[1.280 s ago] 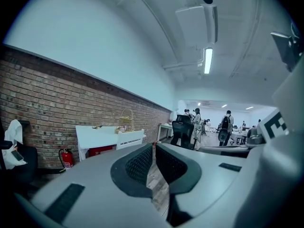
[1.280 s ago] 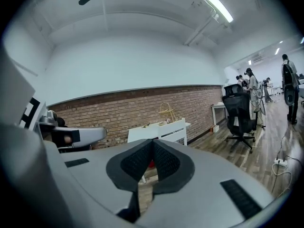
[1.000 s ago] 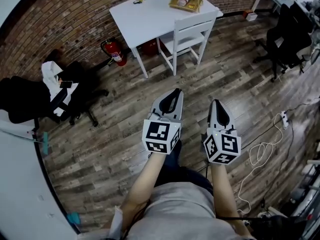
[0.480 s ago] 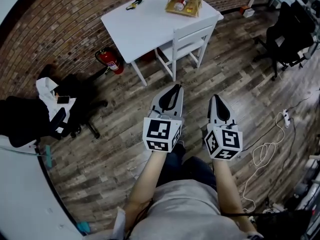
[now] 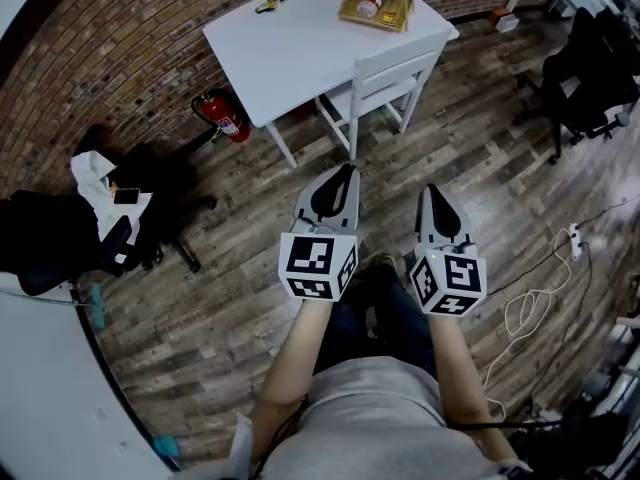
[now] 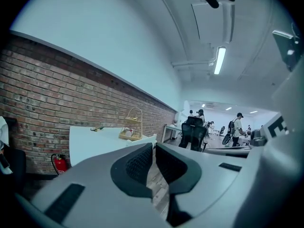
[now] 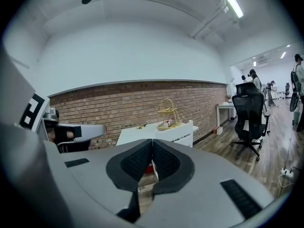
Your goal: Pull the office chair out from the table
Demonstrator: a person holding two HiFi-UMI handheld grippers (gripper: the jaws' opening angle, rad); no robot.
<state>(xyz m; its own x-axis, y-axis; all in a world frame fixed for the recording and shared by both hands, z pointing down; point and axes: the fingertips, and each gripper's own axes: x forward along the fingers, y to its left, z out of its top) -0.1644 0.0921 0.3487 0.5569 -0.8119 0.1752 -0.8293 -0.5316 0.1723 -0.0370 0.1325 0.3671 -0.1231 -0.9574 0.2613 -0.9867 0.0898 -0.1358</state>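
Plank flooring (image 5: 230, 288) is running from the person to a brick wall (image 5: 120, 58). Both pairs of jaws are resting closed on nothing: the left gripper (image 5: 345, 175) is showing a hairline slit, the right gripper (image 5: 434, 198) none. Both are pointing at the white counter (image 5: 290, 38), where a white wooden chair (image 5: 385, 78) is standing tucked in, just ahead of the left gripper. A black office chair (image 5: 590, 68) is standing well to the right of that counter, nearer the right gripper. A clothes-draped office chair (image 5: 130, 218) is standing well to its left. Which one is meant, I cannot tell.
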